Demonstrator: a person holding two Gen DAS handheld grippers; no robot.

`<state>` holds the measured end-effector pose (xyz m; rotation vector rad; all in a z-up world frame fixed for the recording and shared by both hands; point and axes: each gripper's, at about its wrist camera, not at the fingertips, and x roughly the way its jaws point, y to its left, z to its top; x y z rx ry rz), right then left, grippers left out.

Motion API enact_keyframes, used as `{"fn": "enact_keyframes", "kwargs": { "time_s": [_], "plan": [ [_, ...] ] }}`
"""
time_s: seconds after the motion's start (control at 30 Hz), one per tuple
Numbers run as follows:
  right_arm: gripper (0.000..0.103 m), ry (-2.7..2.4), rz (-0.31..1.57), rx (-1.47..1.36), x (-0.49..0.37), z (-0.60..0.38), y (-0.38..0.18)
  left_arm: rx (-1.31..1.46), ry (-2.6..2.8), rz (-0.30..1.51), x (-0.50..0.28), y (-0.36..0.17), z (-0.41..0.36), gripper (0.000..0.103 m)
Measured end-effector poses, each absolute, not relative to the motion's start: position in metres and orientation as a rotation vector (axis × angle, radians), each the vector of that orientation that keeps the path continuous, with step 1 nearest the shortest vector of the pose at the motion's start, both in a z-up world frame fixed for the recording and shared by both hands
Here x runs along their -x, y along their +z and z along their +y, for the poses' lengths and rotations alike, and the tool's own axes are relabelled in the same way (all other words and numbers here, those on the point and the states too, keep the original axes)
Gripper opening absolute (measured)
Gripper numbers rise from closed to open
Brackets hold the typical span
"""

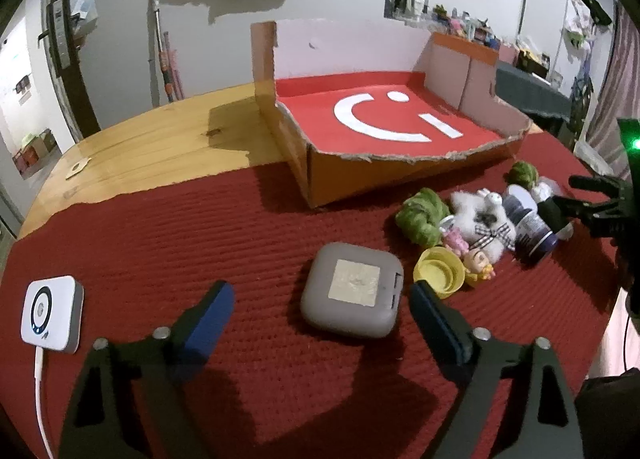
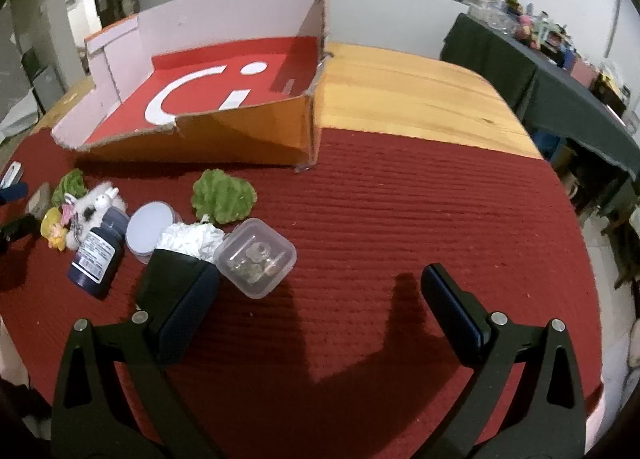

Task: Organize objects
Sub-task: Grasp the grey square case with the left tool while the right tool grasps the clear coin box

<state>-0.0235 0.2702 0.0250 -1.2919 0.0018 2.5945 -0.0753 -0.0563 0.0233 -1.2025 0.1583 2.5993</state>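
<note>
Left tool [image 1: 320, 301] wide open, held nothing; grey square case [image 1: 352, 290] lay between its fingers on red cloth [image 1: 200, 227]. Right tool [image 2: 320, 283] wide open too, empty, clear small box [image 2: 255, 257] just by its left finger. Toys, bottle [image 2: 97, 255] near. Torn cardboard box [image 1: 400, 163] sat far on counter [image 1: 160, 139].

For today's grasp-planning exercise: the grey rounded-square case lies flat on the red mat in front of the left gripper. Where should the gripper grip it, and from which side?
Grip the grey case across its two opposite side walls, coming in low from the near side. It lies flat between the open fingers of the left gripper, and its straight sides suit parallel pads better than its rounded corners. The yellow cup sits close on its right, so probably keep that finger tight to the case.
</note>
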Motion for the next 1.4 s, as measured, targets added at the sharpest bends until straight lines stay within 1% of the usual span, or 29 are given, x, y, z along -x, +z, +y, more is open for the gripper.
{"fn": "enact_keyframes", "kwargs": {
  "time_s": [0.2, 0.37, 0.4, 0.43, 0.47, 0.53, 0.57, 0.63, 0.67, 0.7, 0.73, 0.77, 0.8, 0.83, 0.97, 1.27, 1.4],
  "plan": [
    [0.102, 2.596, -0.044, 1.31, 0.031, 0.27, 0.024, 1.227, 2.558, 0.165, 0.081, 0.018, -0.054, 0.079],
    [0.097, 2.611, -0.042, 1.32, 0.033, 0.271, 0.024, 1.217, 2.545, 0.176, 0.082, 0.017, -0.05, 0.073],
    [0.094, 2.615, -0.035, 1.322, 0.033, 0.271, 0.024, 1.213, 2.542, 0.175, 0.082, 0.017, -0.05, 0.07],
    [0.09, 2.621, -0.026, 1.324, 0.033, 0.271, 0.024, 1.206, 2.537, 0.172, 0.081, 0.017, -0.049, 0.063],
    [0.088, 2.627, -0.019, 1.326, 0.033, 0.271, 0.024, 1.2, 2.53, 0.165, 0.081, 0.018, -0.048, 0.06],
    [0.08, 2.641, -0.019, 1.321, 0.034, 0.268, 0.024, 1.19, 2.526, 0.162, 0.081, 0.018, -0.047, 0.052],
    [0.078, 2.649, -0.023, 1.32, 0.034, 0.267, 0.024, 1.184, 2.526, 0.158, 0.081, 0.018, -0.047, 0.052],
    [0.067, 2.671, -0.022, 1.313, 0.033, 0.265, 0.025, 1.18, 2.529, 0.148, 0.081, 0.018, -0.047, 0.052],
    [0.065, 2.677, -0.023, 1.311, 0.033, 0.264, 0.025, 1.177, 2.53, 0.144, 0.08, 0.018, -0.047, 0.052],
    [0.061, 2.682, -0.027, 1.307, 0.032, 0.262, 0.024, 1.175, 2.531, 0.14, 0.08, 0.018, -0.047, 0.052],
    [0.052, 2.692, -0.024, 1.305, 0.031, 0.262, 0.025, 1.174, 2.532, 0.137, 0.08, 0.018, -0.047, 0.052],
    [0.047, 2.703, -0.012, 1.299, 0.03, 0.261, 0.026, 1.175, 2.533, 0.135, 0.08, 0.018, -0.047, 0.052],
    [0.035, 2.703, -0.005, 1.294, 0.03, 0.261, 0.026, 1.175, 2.533, 0.129, 0.079, 0.019, -0.046, 0.052],
    [0.033, 2.702, -0.001, 1.291, 0.03, 0.262, 0.028, 1.174, 2.533, 0.122, 0.079, 0.02, -0.046, 0.052],
    [0.033, 2.725, 0.05, 1.273, 0.028, 0.263, 0.034, 1.138, 2.541, 0.111, 0.074, 0.029, -0.045, 0.052],
    [0.033, 2.758, -0.027, 1.205, 0.022, 0.25, 0.053, 1.078, 2.567, 0.123, 0.065, 0.045, -0.042, 0.052],
    [0.033, 2.769, -0.028, 1.201, 0.021, 0.246, 0.054, 1.072, 2.575, 0.118, 0.064, 0.048, -0.042, 0.052]
  ]
}}
